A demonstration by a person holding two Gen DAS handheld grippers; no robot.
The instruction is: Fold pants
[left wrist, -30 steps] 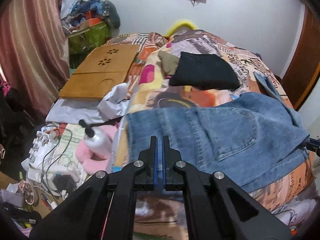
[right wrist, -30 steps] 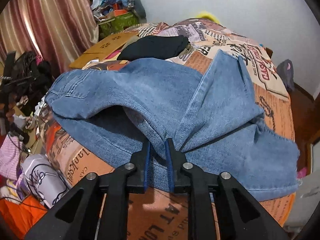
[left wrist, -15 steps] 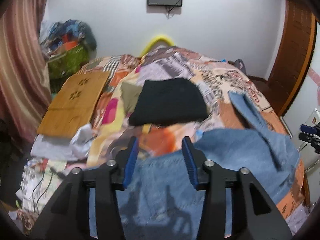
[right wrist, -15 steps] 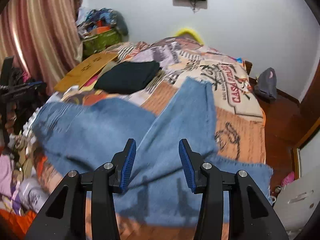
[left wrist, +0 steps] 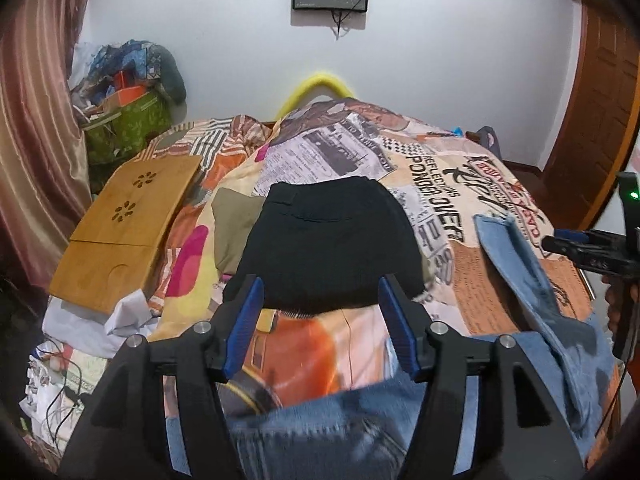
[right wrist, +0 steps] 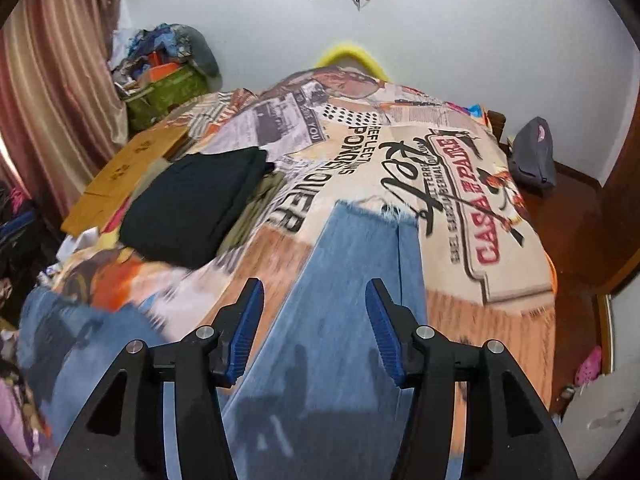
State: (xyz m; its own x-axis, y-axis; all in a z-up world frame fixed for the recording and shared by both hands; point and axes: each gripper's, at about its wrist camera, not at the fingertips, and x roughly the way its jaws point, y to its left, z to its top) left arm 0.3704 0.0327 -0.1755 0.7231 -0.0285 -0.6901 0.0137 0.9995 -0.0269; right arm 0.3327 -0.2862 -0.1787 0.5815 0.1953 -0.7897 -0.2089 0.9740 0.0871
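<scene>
Blue denim pants (right wrist: 352, 280) lie on the patterned bed cover, one leg stretching away to a frayed hem. In the left wrist view the pants (left wrist: 520, 280) cover the near edge, with the leg running up at the right. My left gripper (left wrist: 322, 322) is open and empty, raised above the waist end. My right gripper (right wrist: 316, 326) is open and empty above the leg. The right gripper also shows at the far right of the left wrist view (left wrist: 588, 248).
A folded black garment (left wrist: 328, 240) lies mid-bed on an olive one (left wrist: 232, 228). A wooden lap tray (left wrist: 124, 224) sits at the left. Clutter and cables lie on the floor at the left. A grey bag (right wrist: 532, 156) sits at the far right, near a wooden door.
Both grippers were shut on the denim a second ago. They have opened, let the pants drop onto the bed, and lifted up and back.
</scene>
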